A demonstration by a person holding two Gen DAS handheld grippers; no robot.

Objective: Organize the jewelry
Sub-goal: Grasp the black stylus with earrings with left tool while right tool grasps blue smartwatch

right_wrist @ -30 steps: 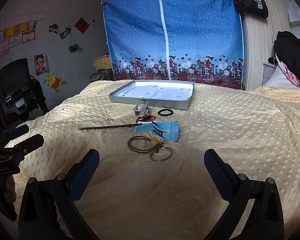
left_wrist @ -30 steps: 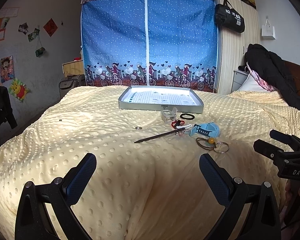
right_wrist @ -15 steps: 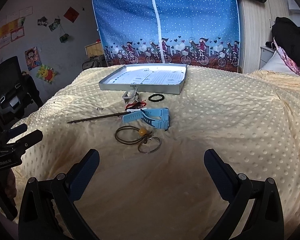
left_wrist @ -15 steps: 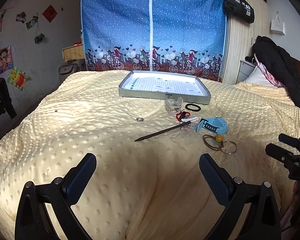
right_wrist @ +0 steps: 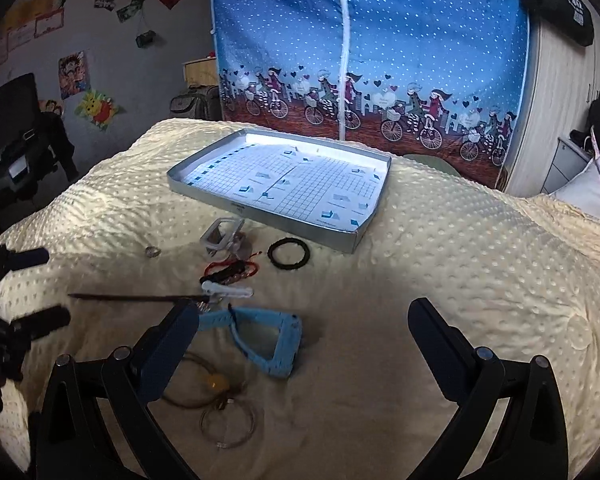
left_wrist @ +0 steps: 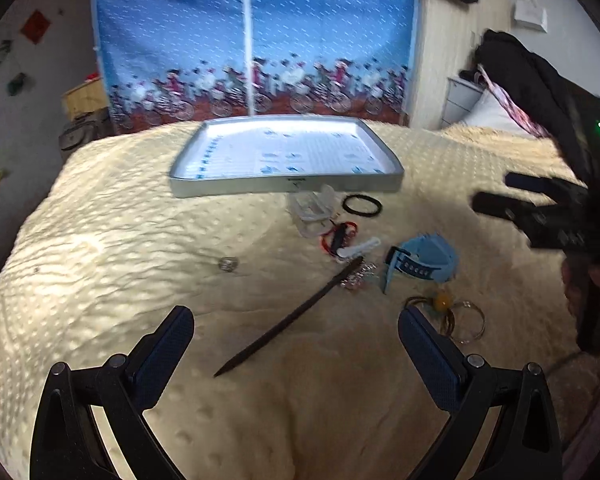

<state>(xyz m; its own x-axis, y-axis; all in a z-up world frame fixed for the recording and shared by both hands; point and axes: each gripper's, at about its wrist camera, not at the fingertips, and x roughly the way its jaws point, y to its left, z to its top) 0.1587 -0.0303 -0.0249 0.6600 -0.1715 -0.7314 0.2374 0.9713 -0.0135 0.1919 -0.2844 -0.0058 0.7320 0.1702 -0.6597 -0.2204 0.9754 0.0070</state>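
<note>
My left gripper [left_wrist: 296,344] hangs with jaws spread wide and empty over the blanket [left_wrist: 100,240], the dark stick [left_wrist: 292,320] lying between its fingers, nearer me than the tray [left_wrist: 288,186]. Left of the stick sits a small ring [left_wrist: 228,265]. Just in front of the tray lie a clear clip [right_wrist: 222,236], a red cord [right_wrist: 232,270] and a black band [right_wrist: 289,253]. My right gripper [right_wrist: 302,338], also gaping and empty, hovers above the blue watch [right_wrist: 276,340]; the brown loop [right_wrist: 204,380] and wire hoop [right_wrist: 228,426] lie nearest me.
</note>
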